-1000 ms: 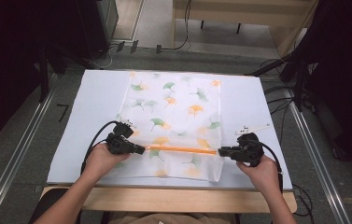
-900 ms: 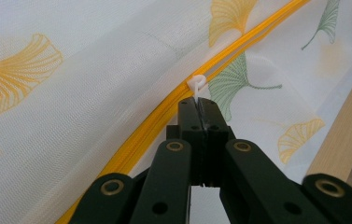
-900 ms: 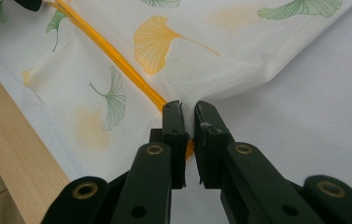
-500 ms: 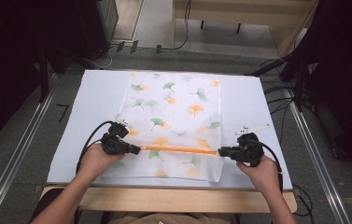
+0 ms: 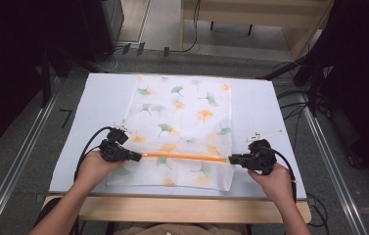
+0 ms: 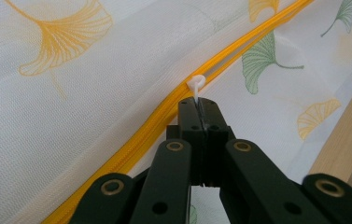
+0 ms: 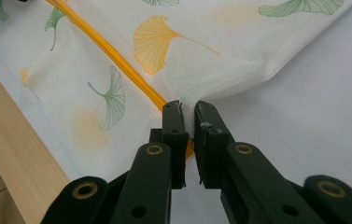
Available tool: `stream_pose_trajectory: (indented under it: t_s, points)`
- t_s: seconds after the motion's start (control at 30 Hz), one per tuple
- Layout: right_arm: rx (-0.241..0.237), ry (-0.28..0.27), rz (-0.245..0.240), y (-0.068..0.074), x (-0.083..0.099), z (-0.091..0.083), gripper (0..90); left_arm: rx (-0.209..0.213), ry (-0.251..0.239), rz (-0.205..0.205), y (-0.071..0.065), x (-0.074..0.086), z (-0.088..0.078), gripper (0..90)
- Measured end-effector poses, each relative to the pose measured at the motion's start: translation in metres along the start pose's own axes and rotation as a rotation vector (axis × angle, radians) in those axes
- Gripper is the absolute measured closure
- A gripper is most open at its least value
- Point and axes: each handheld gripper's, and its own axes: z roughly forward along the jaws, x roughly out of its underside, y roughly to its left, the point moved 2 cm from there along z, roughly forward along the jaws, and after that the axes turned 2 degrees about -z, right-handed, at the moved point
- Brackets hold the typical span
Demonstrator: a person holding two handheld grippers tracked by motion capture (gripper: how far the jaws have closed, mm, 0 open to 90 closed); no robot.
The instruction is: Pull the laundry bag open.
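Note:
A white mesh bag printed with green and orange leaves lies flat on the table. An orange zipper runs across it near the front. My left gripper is at the zipper's left end. In the left gripper view its jaws are shut on the small white zipper pull. My right gripper is at the zipper's right end, at the bag's right edge. In the right gripper view it pinches the bag's cloth where the zipper ends.
The bag rests on a pale sheet that covers the table. The table's wooden front edge runs just behind both hands. Cables trail from the grippers. Metal rails flank the table.
My left gripper has shifted slightly to the left along the zipper with the pull in its jaws. The right gripper has stayed put.

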Motion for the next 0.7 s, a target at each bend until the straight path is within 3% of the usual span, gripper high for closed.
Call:
stream_pose_trajectory:
  t_s: [0.43,0.7]
  points:
    - [-0.001,0.004,-0.006,0.000,0.000,0.001,85.6,0.002,-0.004,-0.012,0.005,0.003,-0.004,90.0]
    - [-0.002,0.007,-0.003,0.000,0.000,0.002,85.5,-0.012,-0.011,-0.039,0.017,0.010,-0.014,90.0]
